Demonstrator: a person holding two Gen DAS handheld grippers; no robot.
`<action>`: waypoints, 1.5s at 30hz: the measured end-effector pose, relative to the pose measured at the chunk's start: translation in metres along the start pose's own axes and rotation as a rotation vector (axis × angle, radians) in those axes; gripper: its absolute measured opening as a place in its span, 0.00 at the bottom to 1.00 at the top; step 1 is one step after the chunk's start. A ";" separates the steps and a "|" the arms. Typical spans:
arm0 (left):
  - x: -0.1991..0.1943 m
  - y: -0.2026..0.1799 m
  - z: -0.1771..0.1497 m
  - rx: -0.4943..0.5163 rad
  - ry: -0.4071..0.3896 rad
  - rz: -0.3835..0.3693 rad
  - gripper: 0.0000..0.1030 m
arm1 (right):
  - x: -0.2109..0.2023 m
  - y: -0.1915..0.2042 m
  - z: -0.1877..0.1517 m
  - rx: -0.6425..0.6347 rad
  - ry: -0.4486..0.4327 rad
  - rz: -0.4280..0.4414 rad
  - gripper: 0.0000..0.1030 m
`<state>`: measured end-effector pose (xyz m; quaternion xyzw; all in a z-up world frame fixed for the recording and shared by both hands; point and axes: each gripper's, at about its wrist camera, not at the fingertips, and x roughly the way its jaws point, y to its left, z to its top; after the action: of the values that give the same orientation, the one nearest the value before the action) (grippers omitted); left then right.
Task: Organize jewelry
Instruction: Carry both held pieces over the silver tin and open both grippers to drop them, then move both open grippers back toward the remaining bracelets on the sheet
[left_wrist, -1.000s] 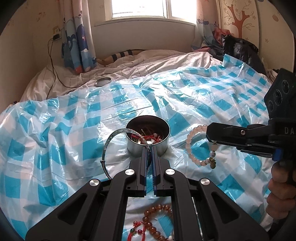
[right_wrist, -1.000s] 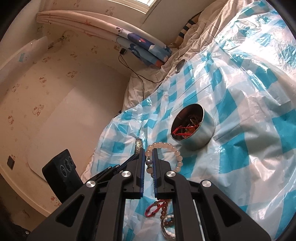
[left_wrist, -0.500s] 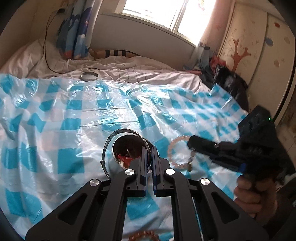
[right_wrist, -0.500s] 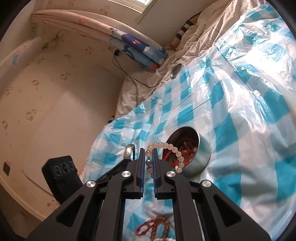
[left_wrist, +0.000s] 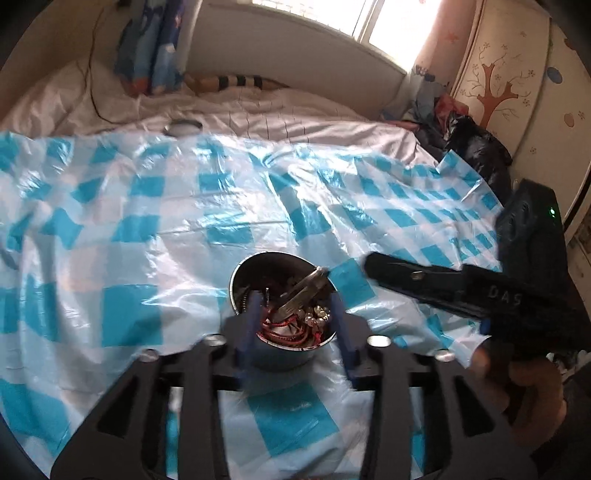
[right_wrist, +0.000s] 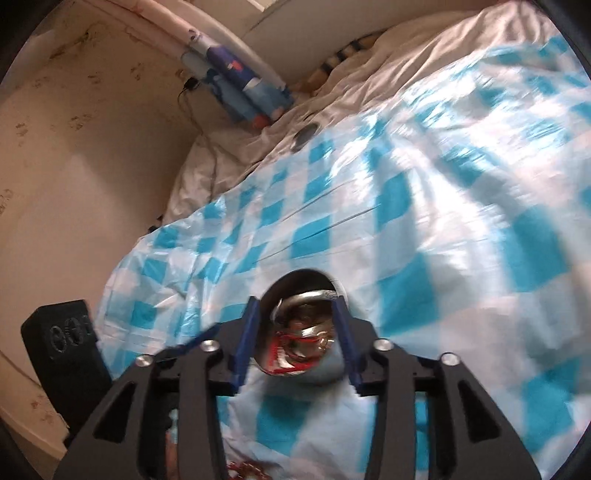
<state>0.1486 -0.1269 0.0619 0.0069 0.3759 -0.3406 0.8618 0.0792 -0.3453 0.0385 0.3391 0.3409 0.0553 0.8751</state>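
Note:
A round metal tin (left_wrist: 283, 357) stands on the blue-and-white checked plastic sheet (left_wrist: 147, 221) on the bed. In it lie a silver bangle (left_wrist: 303, 291), pale beads (left_wrist: 314, 318) and red cords. My left gripper (left_wrist: 294, 299) hovers just above the tin, jaws opening, nothing pressed between them. The right gripper (left_wrist: 373, 263) reaches in from the right, held by a hand (left_wrist: 528, 391). In the right wrist view my right gripper (right_wrist: 295, 302) also straddles the tin (right_wrist: 327, 373), jaws opening over the bangle (right_wrist: 307, 296), gripping nothing.
The tin's lid (left_wrist: 183, 127) lies at the sheet's far edge, near a cable and a curtain. A black bag (left_wrist: 476, 147) sits by the wardrobe at right. A brown bead bracelet (right_wrist: 243, 470) lies on the sheet under the right gripper.
Both grippers have moved over the tin and opened. The silver bangle left the left gripper and the pale bead bracelet left the right; both now lie in the tin.

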 end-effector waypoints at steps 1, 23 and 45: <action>-0.008 -0.001 -0.004 0.010 -0.011 0.019 0.51 | -0.005 -0.002 -0.003 0.000 -0.001 -0.022 0.54; -0.133 -0.007 -0.137 -0.014 0.035 0.221 0.72 | -0.048 0.004 -0.152 -0.194 0.013 -0.392 0.93; -0.135 -0.001 -0.136 -0.002 0.013 0.305 0.82 | -0.071 -0.010 -0.163 -0.088 -0.093 -0.270 0.93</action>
<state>-0.0049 -0.0126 0.0532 0.0655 0.3765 -0.2054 0.9010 -0.0796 -0.2851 -0.0155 0.2539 0.3395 -0.0638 0.9034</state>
